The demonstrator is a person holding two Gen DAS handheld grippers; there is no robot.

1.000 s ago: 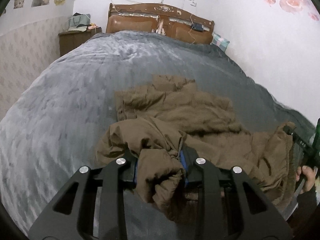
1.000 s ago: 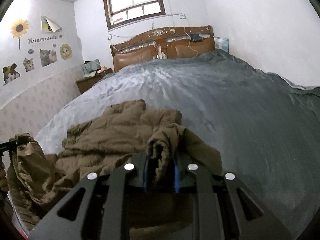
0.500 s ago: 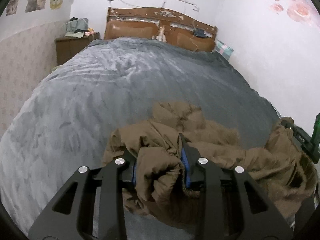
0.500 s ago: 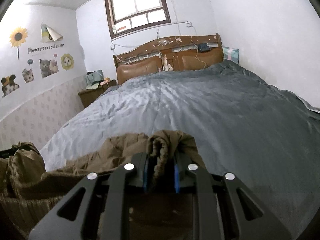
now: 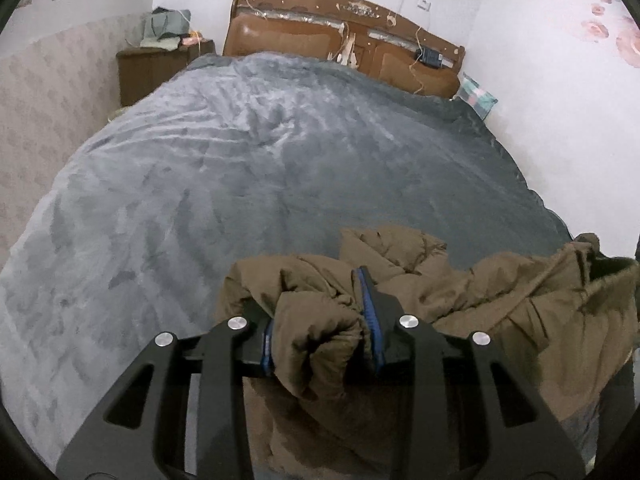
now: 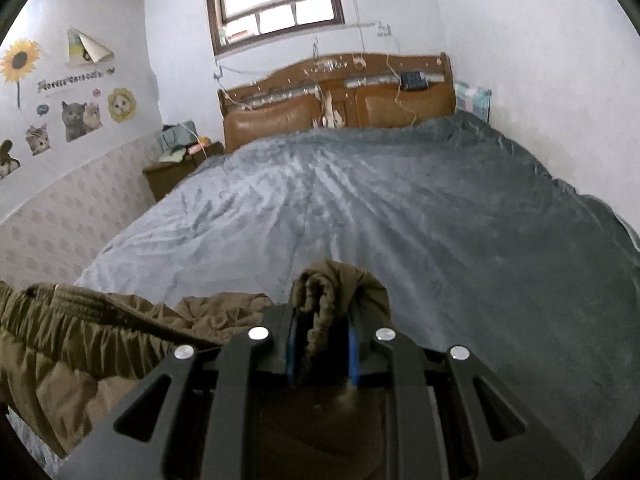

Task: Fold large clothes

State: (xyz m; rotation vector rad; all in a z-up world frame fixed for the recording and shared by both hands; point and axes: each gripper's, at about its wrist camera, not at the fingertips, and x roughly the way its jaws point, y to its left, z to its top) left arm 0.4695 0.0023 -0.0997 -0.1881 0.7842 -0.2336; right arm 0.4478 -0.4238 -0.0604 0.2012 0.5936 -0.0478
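Observation:
A large brown padded jacket (image 5: 500, 312) hangs between my two grippers at the near end of the bed. My left gripper (image 5: 320, 332) is shut on a bunched fold of it. My right gripper (image 6: 322, 332) is shut on a ribbed hem or cuff of the same jacket (image 6: 80, 332), which stretches off to the left in the right wrist view. Most of the jacket is lifted off the grey bedspread (image 5: 260, 168); only a crumpled part near the middle still lies on it.
The bed has a brown wooden headboard (image 6: 340, 96) at the far end. A wooden nightstand (image 5: 156, 68) with items on it stands at the far left. A white wall (image 5: 560, 100) runs along the right side. A patterned pillow (image 6: 474, 98) leans at the far right corner.
Both grippers have pulled the jacket back toward the foot of the bed and lifted it. Far less of it lies spread on the bedspread than one second ago.

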